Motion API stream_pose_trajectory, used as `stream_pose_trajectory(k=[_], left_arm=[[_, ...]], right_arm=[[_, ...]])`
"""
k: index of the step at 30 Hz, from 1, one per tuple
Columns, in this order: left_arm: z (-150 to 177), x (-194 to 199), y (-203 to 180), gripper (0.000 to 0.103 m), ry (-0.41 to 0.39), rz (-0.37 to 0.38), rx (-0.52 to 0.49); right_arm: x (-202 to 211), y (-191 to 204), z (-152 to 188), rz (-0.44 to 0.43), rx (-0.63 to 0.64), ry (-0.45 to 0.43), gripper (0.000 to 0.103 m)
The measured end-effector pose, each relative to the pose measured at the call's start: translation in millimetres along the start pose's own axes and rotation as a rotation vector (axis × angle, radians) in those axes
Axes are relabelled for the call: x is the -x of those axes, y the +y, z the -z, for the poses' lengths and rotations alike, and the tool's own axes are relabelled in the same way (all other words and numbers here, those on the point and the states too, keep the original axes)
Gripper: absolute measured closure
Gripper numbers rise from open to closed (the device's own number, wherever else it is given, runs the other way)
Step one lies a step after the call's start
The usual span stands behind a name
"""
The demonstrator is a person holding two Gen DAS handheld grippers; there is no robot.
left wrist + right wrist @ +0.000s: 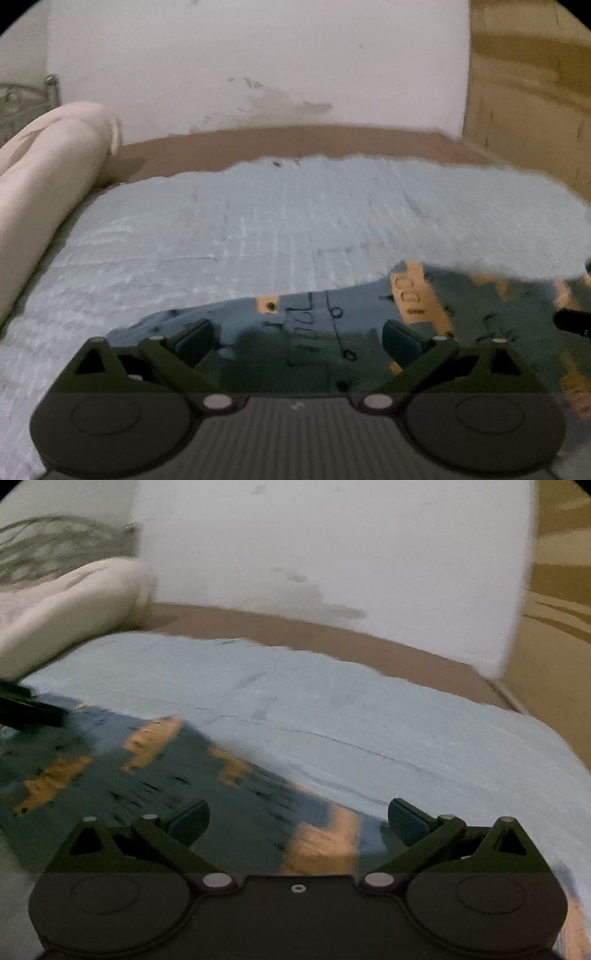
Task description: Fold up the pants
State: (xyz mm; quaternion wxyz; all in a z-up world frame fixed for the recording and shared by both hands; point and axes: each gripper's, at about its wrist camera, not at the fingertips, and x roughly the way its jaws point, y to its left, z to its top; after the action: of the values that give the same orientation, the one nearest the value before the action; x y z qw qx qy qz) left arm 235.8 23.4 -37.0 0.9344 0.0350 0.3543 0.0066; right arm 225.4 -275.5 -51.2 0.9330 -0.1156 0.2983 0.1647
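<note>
The pants (369, 332) are dark blue-green with orange patches and lie flat on a light blue bedspread (258, 229). In the left wrist view my left gripper (297, 338) is open just above the waistband end, jaws wide apart, nothing between them. In the right wrist view the pants (129, 786) stretch from the left edge toward my right gripper (297, 818), which is open over an orange patch (321, 842) near the cloth's edge. The left gripper's tip (29, 707) shows at the far left there.
A cream pillow (48, 177) lies at the left of the bed. A metal headboard (55, 546) stands behind it. A white wall (258, 66) and a brown bed frame edge (295, 142) are beyond. A wooden wardrobe (532, 92) stands at the right.
</note>
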Motion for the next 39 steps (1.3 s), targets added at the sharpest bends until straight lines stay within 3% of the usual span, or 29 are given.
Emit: stream_pose_trajectory(k=[3,5,9,14,17,19,23,28,32,36,39], left_arm=[[2,-28,-4,0.003,0.065,-0.096,-0.057],[4,-31,7,0.003,0.065,-0.094,-0.034],[-3,-26,15,0.003,0.053,-0.074,0.010],[-19,-21,-9,0.000,-0.010,0.048,0.002],[-28,-32,-40,0.000,-0.004,0.110,-0.026],[-32,-47,-59,0.001,0.009,0.110,-0.036],[-39,-86,-75,0.001,0.062,0.022,-0.046],[-51,-96,-67,0.000,0.059,-0.028,0.007],[-52,-68,-73,0.001,0.007,-0.024,0.019],[-47,-29,-90,0.000,-0.041,0.067,0.007],[-36,-5,-110,0.000,-0.048,0.201,-0.001]], right_arm=[[-39,11,-10,-0.041,0.114,0.069,0.001],[-51,4,-9,0.010,0.142,0.095,0.001],[-49,-37,-2,0.164,0.072,0.105,0.001],[4,-92,23,0.271,-0.091,0.016,0.001],[40,-113,48,0.343,-0.181,-0.011,0.001],[62,-122,67,0.381,-0.231,-0.011,0.001],[106,-129,99,0.433,-0.301,-0.006,0.001],[146,-133,125,0.437,-0.343,-0.006,0.001],[152,-140,128,0.387,-0.429,-0.045,0.001],[148,-154,129,0.272,-0.606,-0.083,0.001],[144,-161,131,0.225,-0.696,-0.082,0.001]])
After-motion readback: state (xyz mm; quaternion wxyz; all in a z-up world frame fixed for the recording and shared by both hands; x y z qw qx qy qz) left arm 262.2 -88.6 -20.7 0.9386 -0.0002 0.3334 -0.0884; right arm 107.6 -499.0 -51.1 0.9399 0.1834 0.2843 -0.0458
